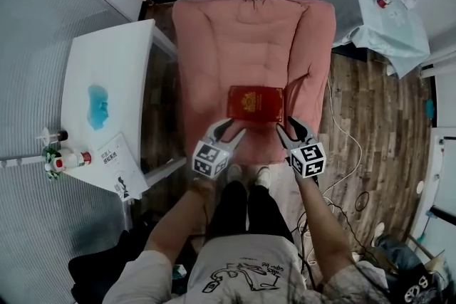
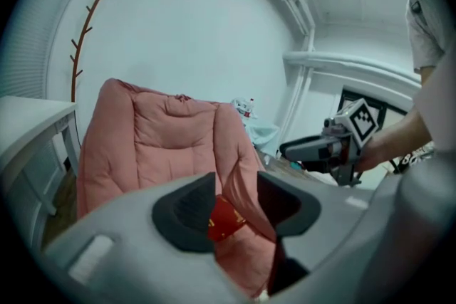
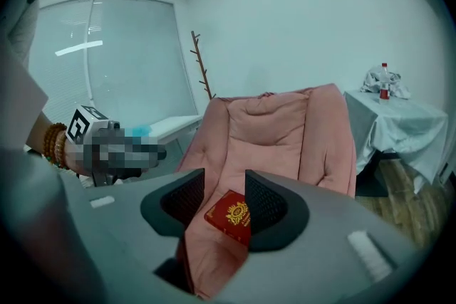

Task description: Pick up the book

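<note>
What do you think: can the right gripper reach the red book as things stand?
Probably yes. The right gripper hangs just short of the book, jaws apart and empty, with only bare cushion between.

The left hand-held gripper [image 2: 236, 197] hides most of the red book [image 2: 226, 218] in its own view; only a corner peeks out. The right hand-held gripper [image 3: 225, 196] covers the book's 3 o'clock edge. Words on the booklet [image 1: 120, 166], at 8 o'clock in the head view, are too small to read.
</note>
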A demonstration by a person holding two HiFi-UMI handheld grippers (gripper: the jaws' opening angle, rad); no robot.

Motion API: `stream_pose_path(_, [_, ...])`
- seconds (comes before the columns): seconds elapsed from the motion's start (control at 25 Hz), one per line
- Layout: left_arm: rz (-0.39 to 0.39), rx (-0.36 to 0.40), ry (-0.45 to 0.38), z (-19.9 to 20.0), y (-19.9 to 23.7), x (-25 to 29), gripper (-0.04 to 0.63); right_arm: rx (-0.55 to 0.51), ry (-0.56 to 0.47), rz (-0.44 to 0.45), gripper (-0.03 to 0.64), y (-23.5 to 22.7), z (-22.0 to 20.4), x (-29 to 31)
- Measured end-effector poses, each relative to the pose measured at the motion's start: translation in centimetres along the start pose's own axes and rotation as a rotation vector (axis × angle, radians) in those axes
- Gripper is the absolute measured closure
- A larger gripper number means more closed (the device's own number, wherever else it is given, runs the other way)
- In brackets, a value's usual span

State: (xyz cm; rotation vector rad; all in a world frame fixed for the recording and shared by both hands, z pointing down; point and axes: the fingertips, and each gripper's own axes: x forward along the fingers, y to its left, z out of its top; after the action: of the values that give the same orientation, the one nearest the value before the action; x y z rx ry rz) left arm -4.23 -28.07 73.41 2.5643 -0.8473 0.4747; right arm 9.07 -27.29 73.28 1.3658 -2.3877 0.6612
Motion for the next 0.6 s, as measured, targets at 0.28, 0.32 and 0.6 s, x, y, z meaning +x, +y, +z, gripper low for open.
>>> stream_pose_path(0.28, [0.018, -0.049, 0.078, -4.6, 4.5, 4.0, 0.4, 0.067, 0.126, -0.021, 0.425, -4.0, -6.6, 5.4])
stream_pose_path(0.32, [0.022, -0.054, 0.09, -5.2, 5.0, 4.6, 0.397, 0.081, 0.139, -0.024, 0.423, -4.5, -7.4, 6.0])
stream_pose_path(0.6, [0.04, -0.071, 0.166, -10.2, 8.2, 7.8, 0.382, 0.133, 0.208, -0.042, 0.419, -7.1, -12.4, 9.8])
